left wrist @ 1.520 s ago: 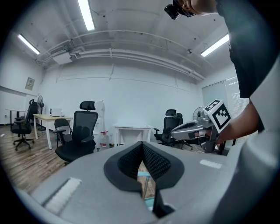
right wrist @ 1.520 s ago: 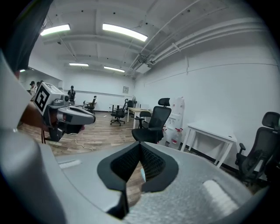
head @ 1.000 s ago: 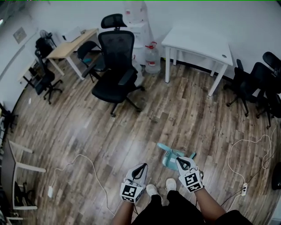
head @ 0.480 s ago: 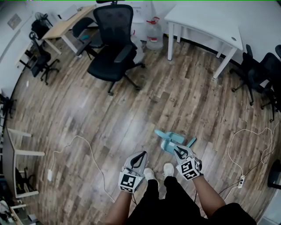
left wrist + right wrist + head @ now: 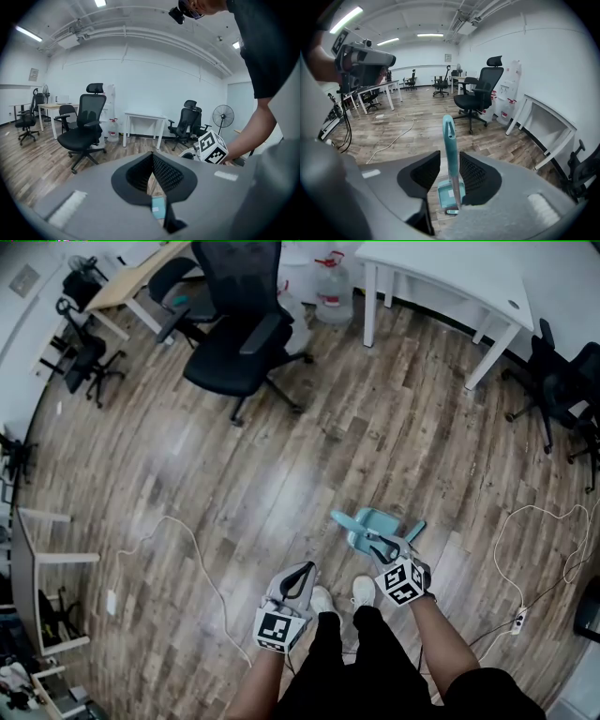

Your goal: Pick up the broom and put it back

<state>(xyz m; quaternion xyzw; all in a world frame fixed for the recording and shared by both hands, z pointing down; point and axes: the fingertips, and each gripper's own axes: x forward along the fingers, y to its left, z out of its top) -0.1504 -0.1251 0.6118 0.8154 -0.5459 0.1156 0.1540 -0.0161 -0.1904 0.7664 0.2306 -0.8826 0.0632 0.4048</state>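
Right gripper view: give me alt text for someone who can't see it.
A teal broom stands upright between the right gripper's fingers, which have just been opening and don't grip it; a teal dustpan sits at its foot on the wood floor. Behind are a black office chair and a white table.

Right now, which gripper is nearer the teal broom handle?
Right. The right gripper, jaws just opening, straddles the broom handle without gripping; the left gripper is shut, off to its left, clear of it.
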